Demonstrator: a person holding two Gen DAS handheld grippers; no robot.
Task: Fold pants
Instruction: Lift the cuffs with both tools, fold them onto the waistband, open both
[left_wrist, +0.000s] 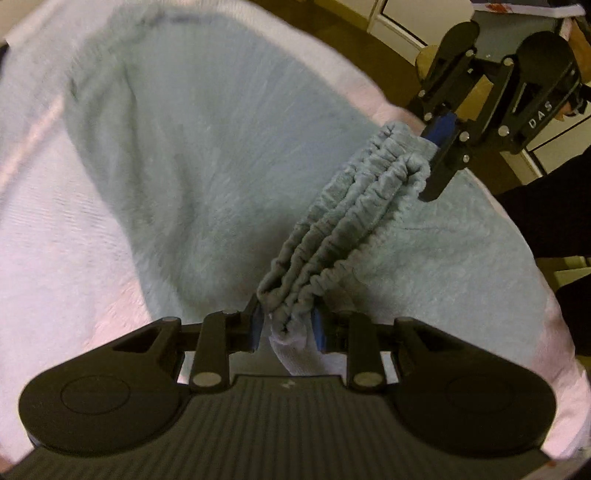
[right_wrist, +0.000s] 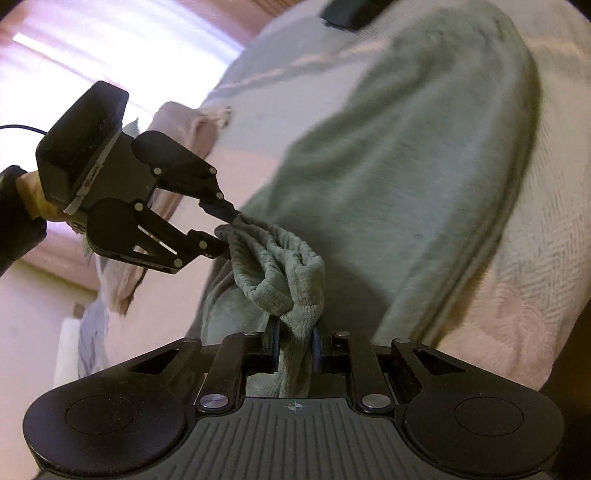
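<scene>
You have the pants (left_wrist: 207, 177) lying on the bed (left_wrist: 55, 258) with the waistband (left_wrist: 343, 229) lifted above it, left gripper (left_wrist: 288, 325) and right gripper (left_wrist: 439, 144) each clamped on one end; next, carry it evenly over the legs.

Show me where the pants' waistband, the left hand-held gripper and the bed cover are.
waistband (left_wrist: 332, 229): left wrist view, middle of the gathered elastic.
left hand-held gripper (left_wrist: 286, 328): left wrist view, between its fingertips.
bed cover (left_wrist: 55, 221): left wrist view, bare pink stretch beside the pants.
</scene>
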